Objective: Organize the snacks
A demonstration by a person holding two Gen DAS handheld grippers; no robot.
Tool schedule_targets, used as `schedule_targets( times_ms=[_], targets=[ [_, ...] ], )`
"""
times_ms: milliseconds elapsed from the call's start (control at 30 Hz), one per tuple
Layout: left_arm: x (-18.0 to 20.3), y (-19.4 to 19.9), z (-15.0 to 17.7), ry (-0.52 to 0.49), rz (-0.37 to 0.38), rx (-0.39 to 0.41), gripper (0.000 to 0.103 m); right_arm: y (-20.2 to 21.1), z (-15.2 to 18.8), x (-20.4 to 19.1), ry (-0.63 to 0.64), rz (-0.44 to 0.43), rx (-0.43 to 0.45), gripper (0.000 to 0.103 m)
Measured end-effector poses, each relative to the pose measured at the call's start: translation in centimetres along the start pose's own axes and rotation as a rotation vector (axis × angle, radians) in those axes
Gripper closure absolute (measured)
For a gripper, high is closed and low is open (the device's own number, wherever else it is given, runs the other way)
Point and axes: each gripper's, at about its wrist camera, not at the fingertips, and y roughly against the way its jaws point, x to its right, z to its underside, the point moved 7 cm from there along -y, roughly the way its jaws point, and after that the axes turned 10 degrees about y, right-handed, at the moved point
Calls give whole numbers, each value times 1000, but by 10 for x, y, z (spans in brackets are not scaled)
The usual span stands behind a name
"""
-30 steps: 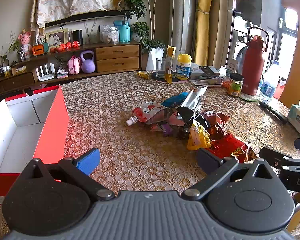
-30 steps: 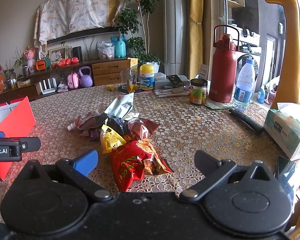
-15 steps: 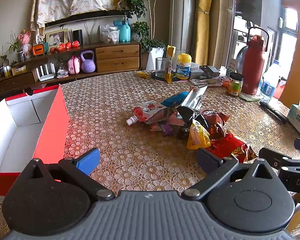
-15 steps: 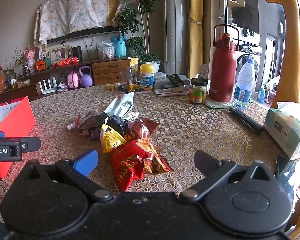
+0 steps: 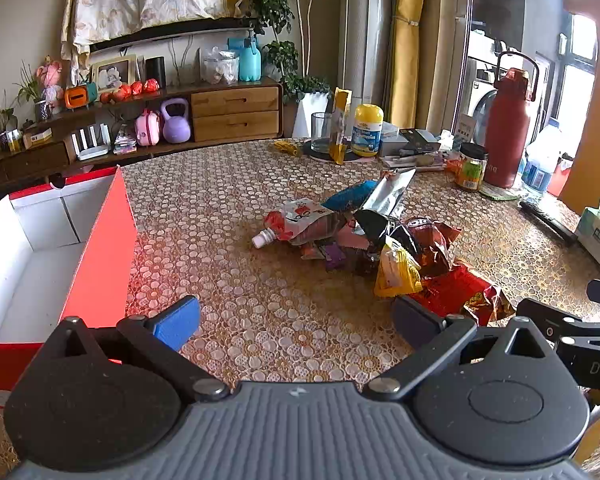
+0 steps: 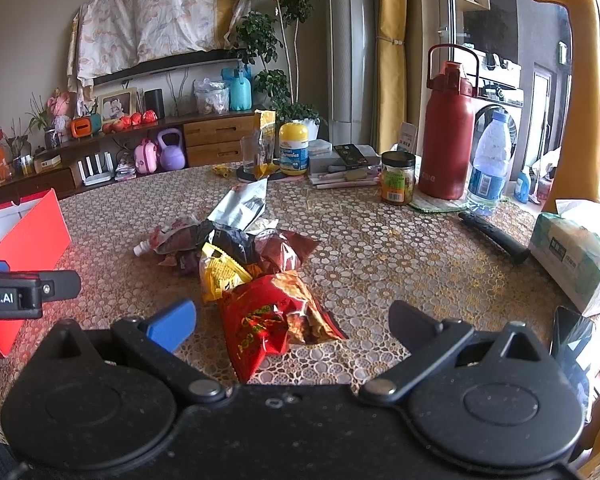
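A pile of snack packets [image 5: 364, 236] lies mid-table: a spouted pouch [image 5: 296, 226], a silver bag [image 5: 392, 196], a yellow packet [image 5: 396, 274] and a red bag [image 5: 460, 294]. The red bag [image 6: 268, 320] lies nearest in the right wrist view, with the yellow packet [image 6: 220, 272] behind it. An open red box with a white inside [image 5: 96, 248] stands at the left. My left gripper [image 5: 296, 320] is open and empty, over bare table short of the pile. My right gripper [image 6: 292, 320] is open and empty, with the red bag between its fingers' line of sight.
At the table's far side stand a red flask [image 6: 448, 132], a water bottle [image 6: 488, 164], a jar [image 6: 398, 178], a yellow-lidded tub [image 6: 294, 148] and a glass [image 6: 252, 156]. A tissue pack [image 6: 572, 252] and a black handle [image 6: 492, 232] lie at right.
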Motion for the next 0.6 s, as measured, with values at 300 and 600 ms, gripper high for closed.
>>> schedule_targets(
  times_ms=[300, 600],
  targets=[
    [2, -6, 1, -7, -4, -11, 0, -3, -1, 0, 0, -6, -20, 0],
    [-1, -22, -3, -14, -14, -38, 0, -17, -1, -3, 26, -15, -37, 0]
  ],
)
